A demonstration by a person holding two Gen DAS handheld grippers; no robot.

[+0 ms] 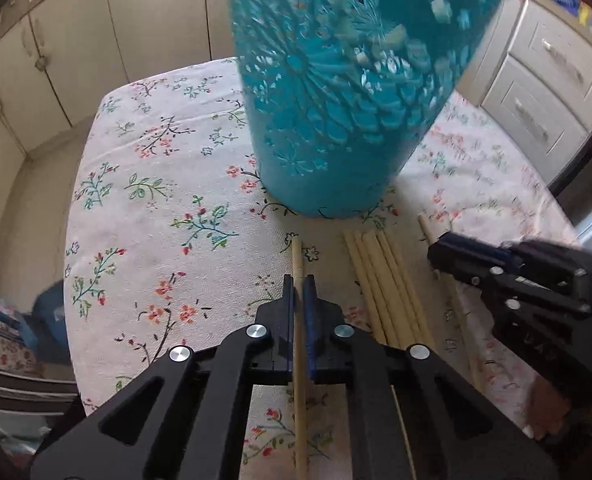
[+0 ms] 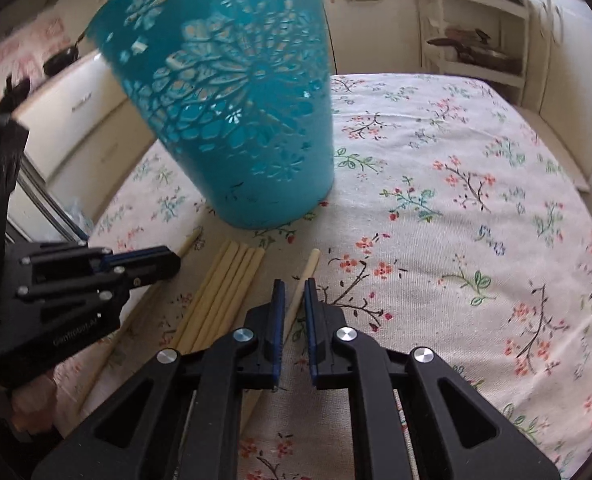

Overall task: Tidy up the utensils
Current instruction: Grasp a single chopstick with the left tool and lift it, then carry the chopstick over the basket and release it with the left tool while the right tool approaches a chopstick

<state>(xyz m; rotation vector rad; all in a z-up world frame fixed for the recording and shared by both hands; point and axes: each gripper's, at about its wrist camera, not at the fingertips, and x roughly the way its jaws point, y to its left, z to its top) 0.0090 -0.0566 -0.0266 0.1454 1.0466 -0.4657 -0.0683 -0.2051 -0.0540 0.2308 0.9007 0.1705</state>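
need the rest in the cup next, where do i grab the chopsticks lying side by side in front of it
Take an outermost stick of the chopstick row near its end by the teal cup, from above, fingers straddling it. They lie flat and touching on the tablecloth, so probably only the outer edges leave finger room.

Left tool (image 1: 299, 286) clamped on 1 chopstick (image 1: 298, 344); teal holder (image 1: 348, 92) ahead, chopstick bundle (image 1: 388, 284) beside.
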